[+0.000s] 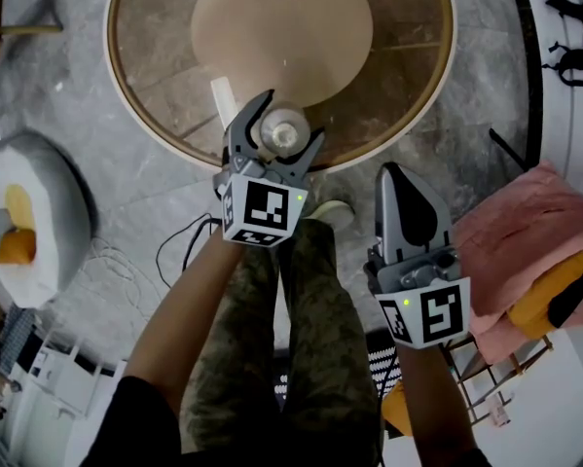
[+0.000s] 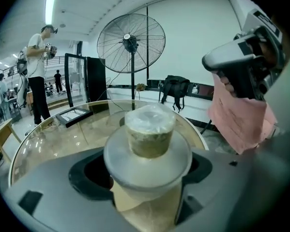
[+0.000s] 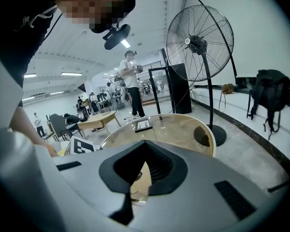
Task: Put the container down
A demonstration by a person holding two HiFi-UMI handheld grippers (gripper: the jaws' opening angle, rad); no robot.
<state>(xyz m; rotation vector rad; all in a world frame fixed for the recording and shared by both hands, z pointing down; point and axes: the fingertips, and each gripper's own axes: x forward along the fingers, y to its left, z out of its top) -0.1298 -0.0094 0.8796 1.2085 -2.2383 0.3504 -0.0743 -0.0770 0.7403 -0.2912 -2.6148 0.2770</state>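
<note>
Over the near rim of the table (image 1: 164,76), just inside its edge, the left gripper (image 1: 293,117) has its jaws clenched on the container (image 1: 281,134), one on each side of the body below the wide lid. The container's long axis looks upright, so the move turns on the drop straight down to the glass; no sideways shift seems needed. The left gripper view shows the tabletop spreading out beyond and below the container. The right gripper (image 1: 396,175) is empty, its jaws pressed together, and it hangs off the table over the floor, well apart from the container, so the job falls to the left hand. Neither view shows the container's base: from above the lid covers it, and from the gripper's own camera the jaws cut it off. Whether it already touches the glass or hangs clear cannot be told, which would make judging the moment of release hard.
</note>
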